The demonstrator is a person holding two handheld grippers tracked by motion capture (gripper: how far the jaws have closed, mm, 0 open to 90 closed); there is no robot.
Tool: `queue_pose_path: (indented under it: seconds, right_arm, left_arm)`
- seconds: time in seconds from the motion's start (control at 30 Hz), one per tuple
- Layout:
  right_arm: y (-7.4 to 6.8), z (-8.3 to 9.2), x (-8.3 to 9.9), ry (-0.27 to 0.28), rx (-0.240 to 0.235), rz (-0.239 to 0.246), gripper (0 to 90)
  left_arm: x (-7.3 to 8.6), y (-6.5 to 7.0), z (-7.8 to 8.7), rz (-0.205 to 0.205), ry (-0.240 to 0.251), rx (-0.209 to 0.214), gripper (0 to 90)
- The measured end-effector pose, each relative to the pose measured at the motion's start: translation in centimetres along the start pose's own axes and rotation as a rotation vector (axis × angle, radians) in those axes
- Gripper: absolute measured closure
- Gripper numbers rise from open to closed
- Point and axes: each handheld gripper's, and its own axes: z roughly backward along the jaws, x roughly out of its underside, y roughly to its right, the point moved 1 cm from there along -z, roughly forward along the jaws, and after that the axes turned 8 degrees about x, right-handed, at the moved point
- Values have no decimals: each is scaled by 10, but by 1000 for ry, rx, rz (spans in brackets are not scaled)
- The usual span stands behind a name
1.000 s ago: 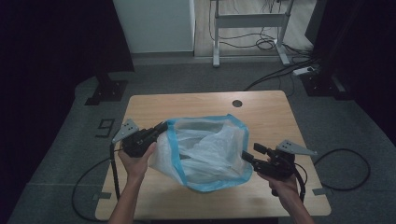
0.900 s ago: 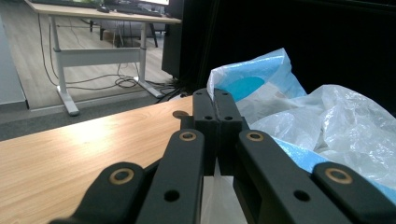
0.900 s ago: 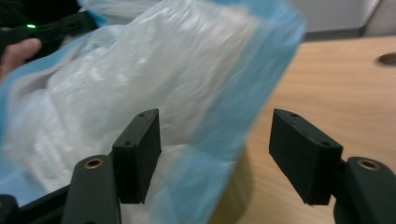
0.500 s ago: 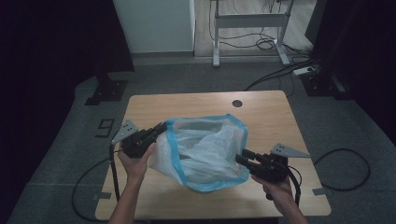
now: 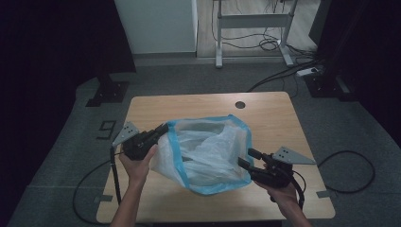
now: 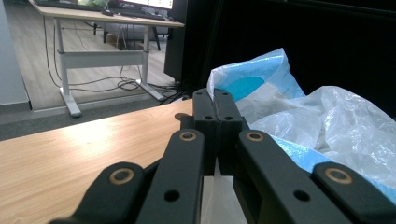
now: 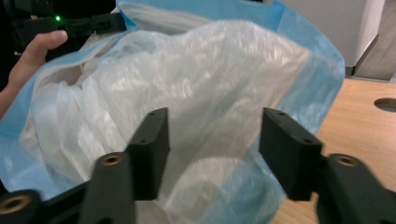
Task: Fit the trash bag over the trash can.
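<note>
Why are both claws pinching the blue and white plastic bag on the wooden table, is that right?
Not quite. Only the left claw is pinching the bag: the left gripper view shows its jaws shut on the bag's edge. The right claw has just been opening; the right gripper view shows its jaws apart, with the bag in front of them, not squeezed. The bag does sit on the wooden table.

Ahead of the right claw point(image 5: 245, 158) the crumpled plastic bag point(image 5: 208, 151) blocks the way; its blue rim lies just before the parted jaws. The left claw point(image 5: 161, 130), clamped on the bag's far edge, closes off that side. Beyond the bag, the desk point(image 5: 198, 105) lies bare up to its cable hole point(image 5: 240, 104), and to the right claw's right too.
</note>
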Motion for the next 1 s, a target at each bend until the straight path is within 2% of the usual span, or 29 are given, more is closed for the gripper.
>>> queue_pose_path:
  seconds: [0.13,0.27,0.3,0.43,0.5,0.6,0.67,0.73,0.77,0.9,1.0]
  right_arm:
    - [-12,-2,-14,7,0,17,320]
    - [-25,-12,-23,-15,42,67,273]
    - [-27,-16,-25,-24,65,78,260]
    - [-34,-24,-23,-56,95,101,196]
    - [-38,-24,-18,-65,104,121,200]
    - [-40,-23,-11,-75,158,147,299]
    - [-40,-22,-8,-77,179,150,420]
    - [-39,-19,-6,-52,200,161,522]
    - [-38,-17,-6,-43,208,155,601]
    - [-37,-11,-7,-22,224,170,802]
    - [-37,-10,-8,-17,238,181,884]
  left_arm:
    - [0,1,-3,-2,-1,0,900]
    - [0,2,-4,-5,-1,4,900]
    - [0,3,-4,-5,-1,4,900]
    - [1,3,-1,-5,1,5,900]
    - [1,3,0,-7,1,4,900]
    - [1,2,1,-5,2,3,900]
    - [1,2,1,-5,4,3,900]
    - [1,2,0,-3,5,2,900]
    - [1,2,0,-3,5,1,900]
    - [1,3,-1,-4,7,-1,900]
    - [1,3,-2,-8,14,-12,900]
